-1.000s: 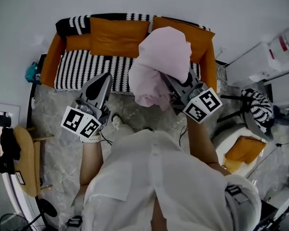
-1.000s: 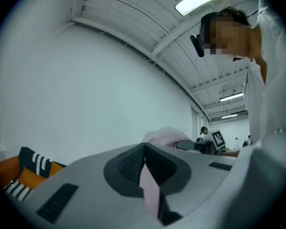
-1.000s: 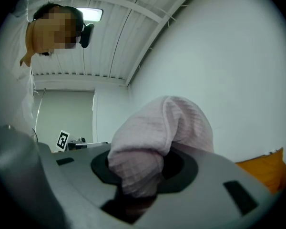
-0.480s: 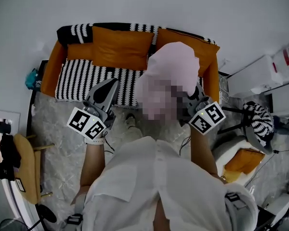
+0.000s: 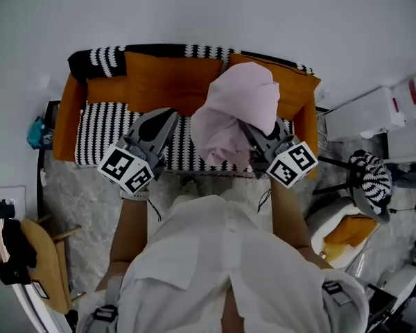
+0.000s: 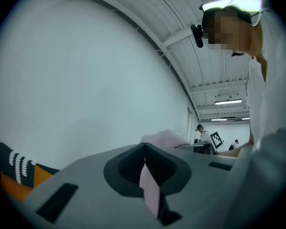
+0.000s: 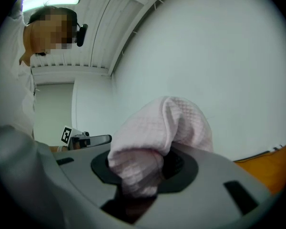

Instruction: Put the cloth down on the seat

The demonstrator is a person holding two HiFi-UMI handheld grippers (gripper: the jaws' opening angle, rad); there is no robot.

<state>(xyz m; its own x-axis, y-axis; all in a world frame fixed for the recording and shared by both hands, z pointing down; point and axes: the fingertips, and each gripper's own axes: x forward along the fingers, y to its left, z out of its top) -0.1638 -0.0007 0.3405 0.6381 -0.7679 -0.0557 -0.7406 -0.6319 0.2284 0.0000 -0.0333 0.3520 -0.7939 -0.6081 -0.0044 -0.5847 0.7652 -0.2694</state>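
Note:
A pale pink waffle cloth (image 5: 236,109) hangs bunched in the air above the sofa's black-and-white striped seat (image 5: 107,127). My right gripper (image 5: 248,129) is shut on the cloth, which drapes over its jaws and hides the tips. The right gripper view shows the cloth (image 7: 167,123) folded over the right gripper (image 7: 148,168) and stuffed between its fingers. My left gripper (image 5: 168,116) hovers over the seat to the left of the cloth, apart from it, with its jaws together. In its own view the left gripper (image 6: 144,149) meets at the tip; only a thin pale sliver shows in the seam.
Orange cushions (image 5: 170,78) line the sofa's back, with orange armrests at both ends. White cabinets (image 5: 371,113) and a stool with a striped cushion (image 5: 371,175) stand at the right. A wooden chair (image 5: 45,259) is at the lower left. The floor (image 5: 83,207) looks like marble.
Both grippers and the person have moved closer to the sofa. The cloth, earlier over the seat's front edge and the floor, now hangs over the seat and back cushion. The right gripper's hold is unchanged.

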